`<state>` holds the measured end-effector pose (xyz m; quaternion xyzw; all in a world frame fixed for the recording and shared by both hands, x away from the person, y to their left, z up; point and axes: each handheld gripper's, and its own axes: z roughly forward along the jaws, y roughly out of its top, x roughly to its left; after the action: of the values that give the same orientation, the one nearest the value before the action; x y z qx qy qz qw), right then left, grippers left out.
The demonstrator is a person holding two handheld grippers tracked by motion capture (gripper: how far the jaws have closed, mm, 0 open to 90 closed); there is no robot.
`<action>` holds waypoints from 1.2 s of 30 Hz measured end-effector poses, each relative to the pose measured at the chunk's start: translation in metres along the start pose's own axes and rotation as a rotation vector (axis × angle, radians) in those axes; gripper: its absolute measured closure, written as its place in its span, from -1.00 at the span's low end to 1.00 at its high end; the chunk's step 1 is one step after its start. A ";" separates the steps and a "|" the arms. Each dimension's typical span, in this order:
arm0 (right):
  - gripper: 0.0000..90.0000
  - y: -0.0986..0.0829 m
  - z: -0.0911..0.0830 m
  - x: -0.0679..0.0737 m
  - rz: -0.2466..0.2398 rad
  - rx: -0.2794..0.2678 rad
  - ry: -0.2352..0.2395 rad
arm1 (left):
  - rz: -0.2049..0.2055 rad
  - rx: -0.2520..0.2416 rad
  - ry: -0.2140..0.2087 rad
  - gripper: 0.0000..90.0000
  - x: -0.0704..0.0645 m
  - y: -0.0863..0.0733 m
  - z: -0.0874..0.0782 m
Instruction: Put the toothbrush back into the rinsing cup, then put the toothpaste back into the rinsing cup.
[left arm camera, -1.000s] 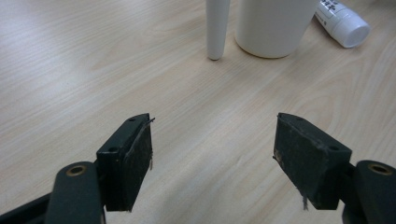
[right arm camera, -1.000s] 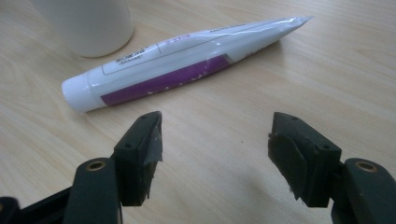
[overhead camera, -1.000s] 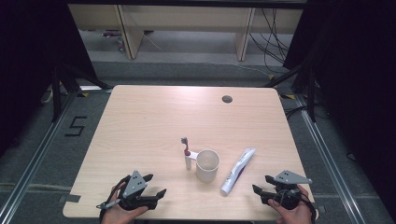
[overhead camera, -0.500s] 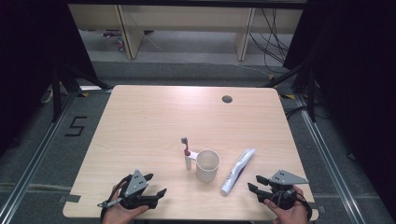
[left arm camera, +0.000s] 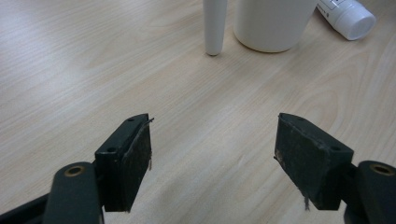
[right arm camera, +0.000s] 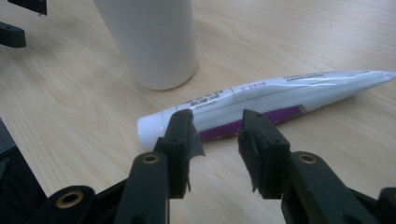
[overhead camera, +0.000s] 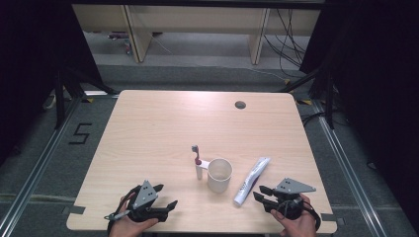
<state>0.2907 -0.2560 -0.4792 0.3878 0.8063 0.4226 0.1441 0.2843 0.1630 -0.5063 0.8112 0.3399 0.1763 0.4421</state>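
A white cup stands near the table's front middle. A toothbrush with a white and red handle lies just left of it. A white and purple toothpaste tube lies to the cup's right, cap end toward me. My right gripper is just right of that cap end. In the right gripper view its jaws are open with a narrow gap, and the tube lies just past the tips. My left gripper rests at the front left. It is wide open over bare wood.
The left gripper view shows the toothbrush handle end, the cup base and the tube cap ahead. A dark cable hole sits at the table's far side. The table's front edge is close to both hands.
My right gripper has slid a little left, toward the cap end of the tube. The left gripper, cup, toothbrush and tube have stayed where they were.
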 end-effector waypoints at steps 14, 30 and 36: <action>0.77 0.012 0.018 0.013 -0.032 0.014 0.069 | -0.016 -0.007 -0.005 -0.41 0.001 0.001 -0.001; 0.86 0.022 0.048 0.035 -0.090 0.063 0.115 | -0.013 -0.003 0.002 -0.41 -0.001 0.000 -0.002; 0.87 0.024 0.059 0.038 -0.106 0.106 0.119 | 0.007 0.001 -0.003 -0.41 -0.002 0.000 -0.002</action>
<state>0.3110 -0.1860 -0.4917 0.3260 0.8541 0.3933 0.0974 0.2818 0.1629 -0.5055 0.8127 0.3366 0.1764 0.4416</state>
